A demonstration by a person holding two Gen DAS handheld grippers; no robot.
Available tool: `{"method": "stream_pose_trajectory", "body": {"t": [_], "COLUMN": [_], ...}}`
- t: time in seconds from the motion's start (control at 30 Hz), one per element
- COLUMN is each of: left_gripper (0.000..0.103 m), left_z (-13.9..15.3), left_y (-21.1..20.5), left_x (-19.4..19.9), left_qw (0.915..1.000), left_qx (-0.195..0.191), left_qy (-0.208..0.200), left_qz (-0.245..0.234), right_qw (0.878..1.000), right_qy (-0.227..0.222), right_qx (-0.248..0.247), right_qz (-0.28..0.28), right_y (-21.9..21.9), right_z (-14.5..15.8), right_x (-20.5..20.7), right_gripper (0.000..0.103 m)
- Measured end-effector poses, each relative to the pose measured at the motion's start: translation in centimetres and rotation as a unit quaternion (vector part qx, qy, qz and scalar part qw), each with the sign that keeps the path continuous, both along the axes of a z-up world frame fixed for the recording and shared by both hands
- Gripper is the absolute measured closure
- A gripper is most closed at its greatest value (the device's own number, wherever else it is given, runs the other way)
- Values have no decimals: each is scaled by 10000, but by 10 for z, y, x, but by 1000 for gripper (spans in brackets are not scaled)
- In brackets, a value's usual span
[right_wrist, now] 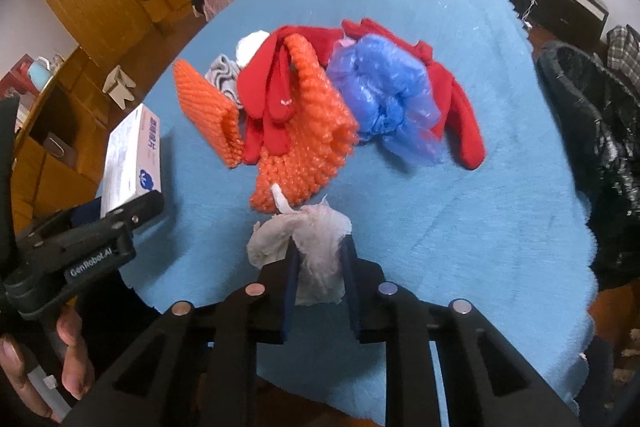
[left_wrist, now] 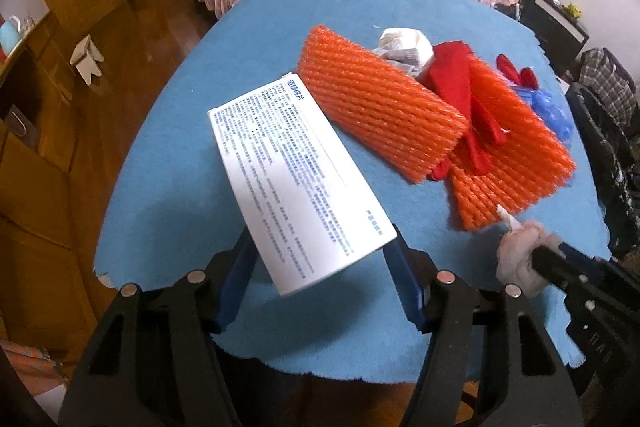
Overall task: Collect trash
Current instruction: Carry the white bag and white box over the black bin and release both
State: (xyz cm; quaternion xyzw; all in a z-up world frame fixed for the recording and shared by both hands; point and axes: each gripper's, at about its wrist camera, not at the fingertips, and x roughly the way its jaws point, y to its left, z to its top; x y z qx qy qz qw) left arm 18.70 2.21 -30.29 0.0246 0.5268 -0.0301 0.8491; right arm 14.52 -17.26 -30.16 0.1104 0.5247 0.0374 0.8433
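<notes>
On the left, my left gripper [left_wrist: 316, 267] is clamped on the near end of a white box [left_wrist: 296, 179], which sticks out ahead of me over the blue cloth [left_wrist: 192, 155], its printed face up. In the right view a hand [right_wrist: 48, 359] wraps that gripper's handle at the near left edge.

Just right of the box, mid-cloth, lies the pile: two orange foam nets [left_wrist: 376, 103], a white wad [left_wrist: 404, 47] at the far side, a grey scrap [right_wrist: 224, 75], red gloves [right_wrist: 276, 95] draped across the nets, and a blue plastic bag [right_wrist: 384, 95] crumpled to the right of them, touching a glove on its far right.

Nearer, my right gripper [right_wrist: 320, 267] pinches a crumpled tissue [right_wrist: 308, 243] between its blue pads [right_wrist: 348, 267]; the tissue bulges out left and ahead, just near of the closer net.

At the far right edge stands a black bin bag [right_wrist: 600, 147], off the cloth
</notes>
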Motion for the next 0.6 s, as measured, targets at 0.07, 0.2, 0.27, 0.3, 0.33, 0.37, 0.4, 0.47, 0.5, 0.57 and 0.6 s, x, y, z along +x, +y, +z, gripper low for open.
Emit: {"method": "stream_pose_trajectory", "body": {"t": [0.07, 0.2, 0.27, 0.3, 0.33, 0.37, 0.4, 0.47, 0.5, 0.57, 0.6], "left_gripper": [41, 41, 41, 41, 41, 41, 41, 41, 41, 41, 41], "left_z": [6, 17, 22, 24, 27, 30, 32, 36, 38, 41, 43], "left_y": [-3, -8, -15, -17, -21, -26, -30, -41, -47, -58, -66], "left_x": [-5, -14, -20, -21, -23, -26, -28, -31, -32, -33, -33], "left_qw": [10000, 9999, 9997, 9996, 9995, 9993, 9991, 9985, 9983, 9978, 9973], "left_qx": [-1, -21, -6, -13, -11, -9, -16, -2, -7, -18, -8], "left_qy": [-36, -82, -95, -96, -104, -120, -134, -175, -178, -178, -185], "left_qz": [-42, -135, -219, -255, -300, -354, -409, -513, -560, -646, -712], "right_qw": [10000, 9997, 9994, 9992, 9988, 9986, 9981, 9973, 9968, 9956, 9950], "right_qy": [-64, -190, -252, -290, -339, -366, -415, -481, -512, -580, -605], "right_qx": [-22, -69, -101, -117, -139, -154, -169, -186, -211, -269, -281], "right_qz": [-36, -169, -225, -263, -319, -355, -429, -527, -579, -691, -738], "right_y": [-6, -20, -26, -30, -36, -40, -47, -58, -63, -77, -82], "right_z": [8, 23, 31, 34, 39, 43, 48, 53, 56, 62, 63], "right_x": [-4, -15, -19, -21, -23, -24, -26, -27, -28, -29, -29], "right_gripper": [82, 82, 82, 82, 82, 82, 82, 82, 82, 82, 82]}}
